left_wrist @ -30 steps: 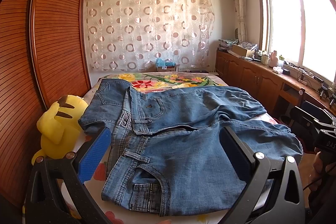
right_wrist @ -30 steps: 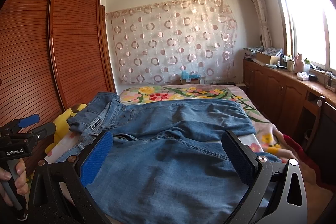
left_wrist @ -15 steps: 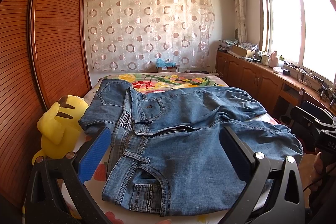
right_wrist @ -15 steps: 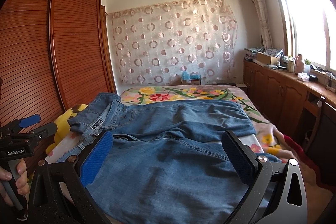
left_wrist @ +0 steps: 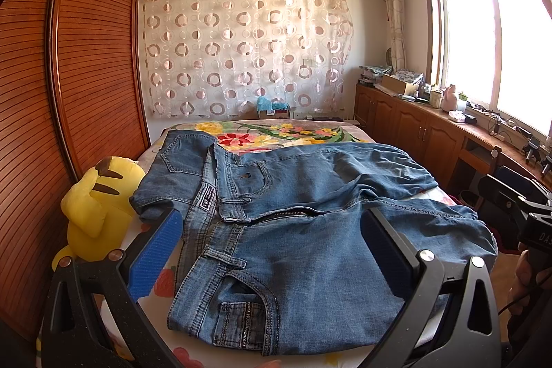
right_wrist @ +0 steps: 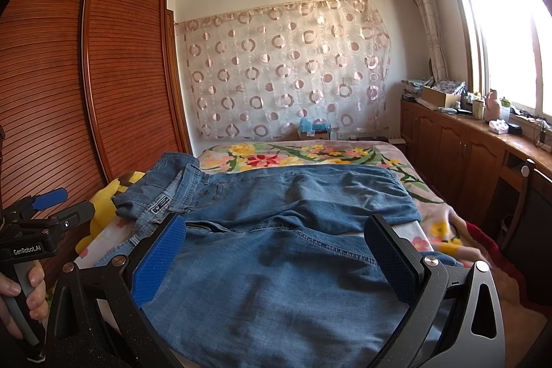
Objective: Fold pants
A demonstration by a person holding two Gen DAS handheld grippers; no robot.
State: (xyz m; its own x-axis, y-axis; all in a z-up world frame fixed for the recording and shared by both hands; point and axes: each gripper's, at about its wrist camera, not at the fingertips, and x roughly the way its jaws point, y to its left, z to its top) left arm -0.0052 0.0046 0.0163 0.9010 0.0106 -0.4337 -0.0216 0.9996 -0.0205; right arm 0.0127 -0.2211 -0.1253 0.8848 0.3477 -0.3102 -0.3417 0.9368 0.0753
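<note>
Blue jeans (left_wrist: pixel 293 230) lie spread across the flowered bed (left_wrist: pixel 276 135), waistband to the left, both legs running right, the fly unzipped. My left gripper (left_wrist: pixel 272 230) hovers open above the waistband and near hip, nothing between its blue pads. In the right wrist view the same jeans (right_wrist: pixel 276 250) fill the foreground; my right gripper (right_wrist: pixel 276 240) hangs open over the near leg, holding nothing. The left gripper (right_wrist: pixel 51 209) also shows at that view's left edge, held by a hand (right_wrist: pixel 20 295). The right gripper's body (left_wrist: pixel 517 206) appears at the left wrist view's right edge.
A yellow plush toy (left_wrist: pixel 96 212) sits at the bed's left edge against the slatted wooden wardrobe (left_wrist: pixel 69 92). Wooden cabinets (left_wrist: pixel 414 130) with clutter run under the window on the right. A ring-patterned curtain (left_wrist: pixel 241 57) hangs behind the bed.
</note>
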